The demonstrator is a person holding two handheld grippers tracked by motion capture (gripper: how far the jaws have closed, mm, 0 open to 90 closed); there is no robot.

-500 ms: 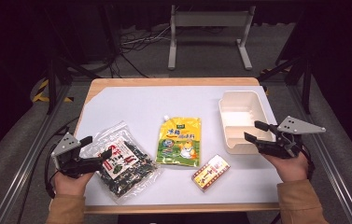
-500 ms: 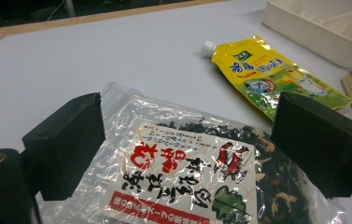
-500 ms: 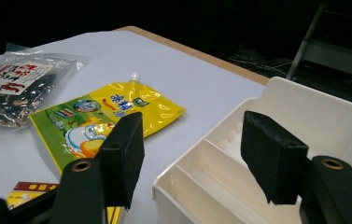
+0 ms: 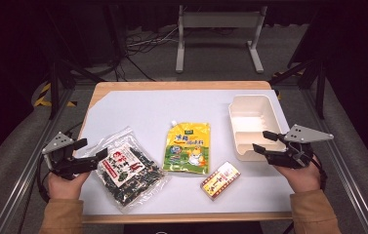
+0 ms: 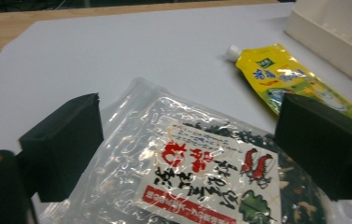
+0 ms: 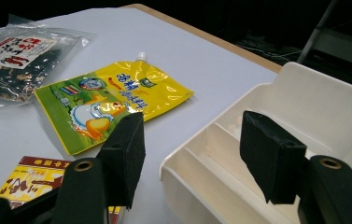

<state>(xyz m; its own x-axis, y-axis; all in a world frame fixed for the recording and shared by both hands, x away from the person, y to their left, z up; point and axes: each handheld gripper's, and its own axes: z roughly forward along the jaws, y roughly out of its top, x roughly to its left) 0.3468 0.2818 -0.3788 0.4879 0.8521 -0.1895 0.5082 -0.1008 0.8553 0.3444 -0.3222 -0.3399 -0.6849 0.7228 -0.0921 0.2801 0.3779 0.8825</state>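
Your left gripper [image 4: 90, 150] sits at the near-left of the table [image 4: 137, 105] with its jaws spread wide and nothing between them; the seaweed bag [image 4: 128, 169] lies directly ahead of them, its nearest edge just under the jaw tips; in the left gripper view the two black jaws straddle the bag [image 5: 197, 168] with clear film between. The bag's long axis runs diagonally, from the far-left corner beside your left hand toward the table's near edge at the right; your left hand is by far the nearer one. Your right gripper [image 4: 265, 141] is also spread and empty, one jaw over the near rim of the cream tray [image 4: 252, 103], the other just outside its wall; the tray [image 6: 313, 107] is divided into compartments. The bag is clear, crinkled plastic, dark dried pieces inside, a white label with red and black print; it looks light and slippery, so I judge a pinch at the edge safest.
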